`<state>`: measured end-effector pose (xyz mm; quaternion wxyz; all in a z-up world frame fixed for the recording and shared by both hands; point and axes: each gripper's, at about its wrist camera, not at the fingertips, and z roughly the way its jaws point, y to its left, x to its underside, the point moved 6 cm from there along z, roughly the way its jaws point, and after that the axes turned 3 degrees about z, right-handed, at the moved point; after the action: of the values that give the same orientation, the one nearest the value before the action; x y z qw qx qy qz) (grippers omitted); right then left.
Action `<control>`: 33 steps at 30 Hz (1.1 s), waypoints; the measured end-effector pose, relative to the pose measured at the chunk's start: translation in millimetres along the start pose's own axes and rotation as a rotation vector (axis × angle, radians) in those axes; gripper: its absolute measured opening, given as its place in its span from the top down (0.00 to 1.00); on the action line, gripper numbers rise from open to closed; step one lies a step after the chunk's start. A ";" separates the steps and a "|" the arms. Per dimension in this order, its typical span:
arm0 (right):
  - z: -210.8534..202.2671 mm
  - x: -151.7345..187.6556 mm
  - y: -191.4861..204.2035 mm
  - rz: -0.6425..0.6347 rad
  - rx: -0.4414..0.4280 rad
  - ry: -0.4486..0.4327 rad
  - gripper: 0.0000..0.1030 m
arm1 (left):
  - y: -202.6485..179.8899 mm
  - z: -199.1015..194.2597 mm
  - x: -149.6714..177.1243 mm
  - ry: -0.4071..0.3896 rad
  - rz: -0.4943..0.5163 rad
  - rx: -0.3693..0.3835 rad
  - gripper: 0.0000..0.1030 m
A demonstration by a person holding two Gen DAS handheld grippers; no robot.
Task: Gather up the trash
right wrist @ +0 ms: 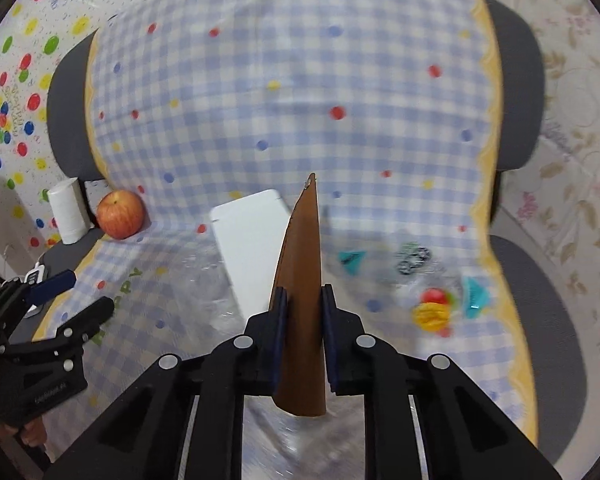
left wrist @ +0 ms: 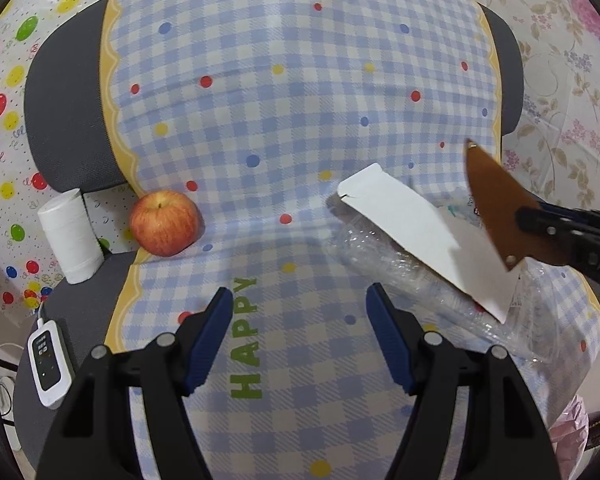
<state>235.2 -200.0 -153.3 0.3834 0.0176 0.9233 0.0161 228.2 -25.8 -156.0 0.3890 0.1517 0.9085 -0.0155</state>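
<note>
R gripper [right wrist: 303,312] clamped on brown card piece [right wrist: 300,280], held above checked blanket [left wrist: 284,112]. White card [left wrist: 412,232] lies over clear plastic wrap [left wrist: 380,260] just beside. L gripper [left wrist: 300,336] fingers apart, hovering w/ nothing between. Apple [left wrist: 165,222] & tissue roll [left wrist: 71,236] far left.

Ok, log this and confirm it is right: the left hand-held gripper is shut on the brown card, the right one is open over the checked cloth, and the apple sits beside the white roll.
Wrong on the sides. The right hand-held gripper is shut on the brown card, as the right wrist view shows; the left hand-held gripper is open over the checked cloth. The apple does sit beside the white roll.
</note>
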 end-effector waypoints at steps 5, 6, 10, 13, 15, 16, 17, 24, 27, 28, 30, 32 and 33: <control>-20.8 16.2 -39.3 -0.007 0.089 -0.005 0.83 | -19.2 13.0 -16.6 0.004 0.019 0.055 0.32; -21.5 21.5 -45.4 -0.002 0.096 0.003 0.83 | -22.8 17.1 -20.3 0.006 0.019 0.075 0.32; -26.6 41.2 -58.2 0.012 0.084 0.018 0.83 | -37.5 40.1 -34.3 0.029 0.040 0.119 0.31; -26.2 53.1 -54.0 0.001 0.046 0.032 0.83 | -45.3 62.4 -48.1 0.049 0.052 0.122 0.31; -20.5 54.9 -46.5 -0.016 0.033 0.042 0.83 | -48.7 76.0 -55.7 0.064 0.056 0.122 0.31; -14.7 55.1 -43.3 -0.022 0.030 0.051 0.83 | -50.0 82.9 -59.2 0.071 0.058 0.124 0.31; -10.4 54.5 -41.3 -0.024 0.035 0.056 0.83 | -50.3 88.1 -61.3 0.077 0.058 0.123 0.31; 8.9 52.1 -38.6 -0.014 0.018 0.076 0.83 | -44.6 133.3 -76.7 0.136 0.045 0.148 0.31; 11.9 52.4 -38.5 -0.032 0.029 0.082 0.83 | -42.8 142.6 -81.2 0.149 0.016 0.206 0.31; 12.3 52.4 -38.9 -0.031 0.027 0.083 0.83 | -42.8 144.3 -81.5 0.155 0.013 0.221 0.31; 13.8 52.7 -41.3 -0.021 0.023 0.087 0.82 | -47.1 146.4 -81.5 0.172 0.021 0.259 0.35; 15.6 53.4 -43.9 -0.010 0.020 0.090 0.82 | -52.2 143.3 -82.6 0.169 0.036 0.287 0.43; 16.2 54.0 -45.2 -0.003 0.018 0.092 0.82 | -54.8 140.8 -84.6 0.159 0.043 0.285 0.51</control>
<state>207.7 -242.4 -204.9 0.3405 0.0188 0.9400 0.0080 366.4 -121.0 -198.9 0.2906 0.2254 0.9216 -0.1239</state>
